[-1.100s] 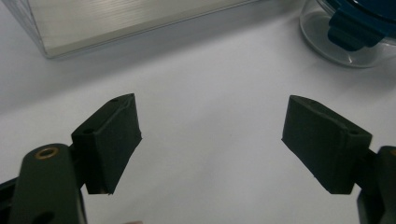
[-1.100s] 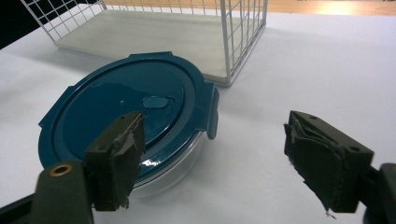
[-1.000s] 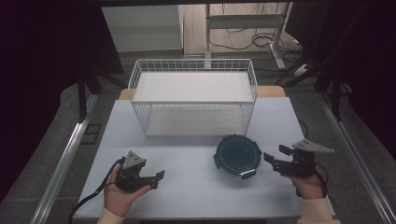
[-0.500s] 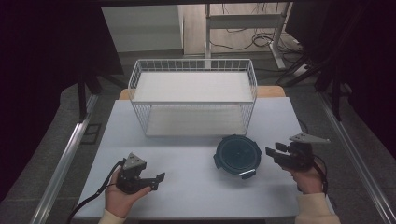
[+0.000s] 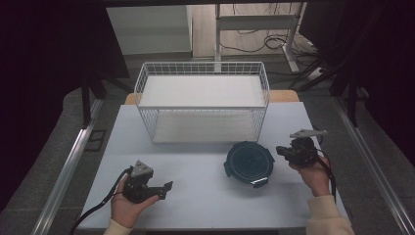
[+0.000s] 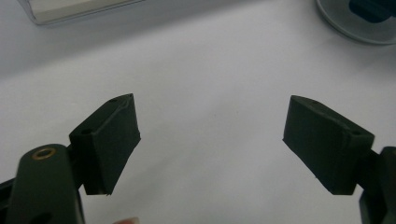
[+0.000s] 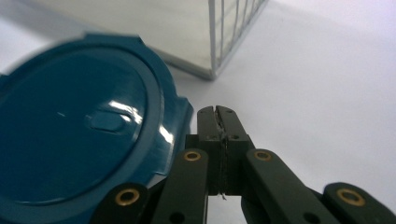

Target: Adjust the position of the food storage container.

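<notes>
a white wire basket (image 5: pixel 202 105) stands at the far side of the white table (image 5: pixel 205 196).

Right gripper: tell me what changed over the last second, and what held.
The right gripper slid left toward the round blue lid, and its jaws have just closed on nothing. The left gripper stayed open and in place; lid and wire basket did not move.

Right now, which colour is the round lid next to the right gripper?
The round lid is dark teal blue; the right gripper view shows it best.
</notes>
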Demonstrator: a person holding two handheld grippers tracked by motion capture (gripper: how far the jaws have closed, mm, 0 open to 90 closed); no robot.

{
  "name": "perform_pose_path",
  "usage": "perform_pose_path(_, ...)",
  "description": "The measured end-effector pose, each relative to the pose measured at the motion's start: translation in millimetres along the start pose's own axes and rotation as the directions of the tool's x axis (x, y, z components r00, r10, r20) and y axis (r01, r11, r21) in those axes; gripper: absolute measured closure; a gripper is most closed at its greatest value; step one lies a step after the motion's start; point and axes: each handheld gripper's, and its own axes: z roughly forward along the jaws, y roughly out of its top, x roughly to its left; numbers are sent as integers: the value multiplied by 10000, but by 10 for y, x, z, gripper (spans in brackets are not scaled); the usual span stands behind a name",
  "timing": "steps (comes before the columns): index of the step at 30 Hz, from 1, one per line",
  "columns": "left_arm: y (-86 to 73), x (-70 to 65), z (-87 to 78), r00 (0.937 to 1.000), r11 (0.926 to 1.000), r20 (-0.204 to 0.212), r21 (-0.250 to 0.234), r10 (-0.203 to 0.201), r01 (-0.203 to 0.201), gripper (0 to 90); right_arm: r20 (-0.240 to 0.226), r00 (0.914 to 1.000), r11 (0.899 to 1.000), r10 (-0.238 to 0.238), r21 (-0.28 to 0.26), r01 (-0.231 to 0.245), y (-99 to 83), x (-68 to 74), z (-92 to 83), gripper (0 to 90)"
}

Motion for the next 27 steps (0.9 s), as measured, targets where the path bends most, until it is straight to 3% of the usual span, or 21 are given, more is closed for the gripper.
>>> perform_pose_path(5,-2,2,-9,10000,10000,24,-23,40,-40,173,224,9996,9979,-187,617,173,-33,7,146,895)
perform_pose_path(11,-4,2,-2,10000,10000,26,20,95,-95,172,111,9989,9942,-449,978,436,-59,39,213,895)
perform_pose_path(14,-5,1,-4,9999,9999,40,14,103,-103,172,48,9979,9930,-641,1001,633,-61,82,226,897)
perform_pose_path(27,-10,-12,20,9999,10000,141,65,35,-35,173,-24,9977,9938,-681,883,680,-64,111,161,899)
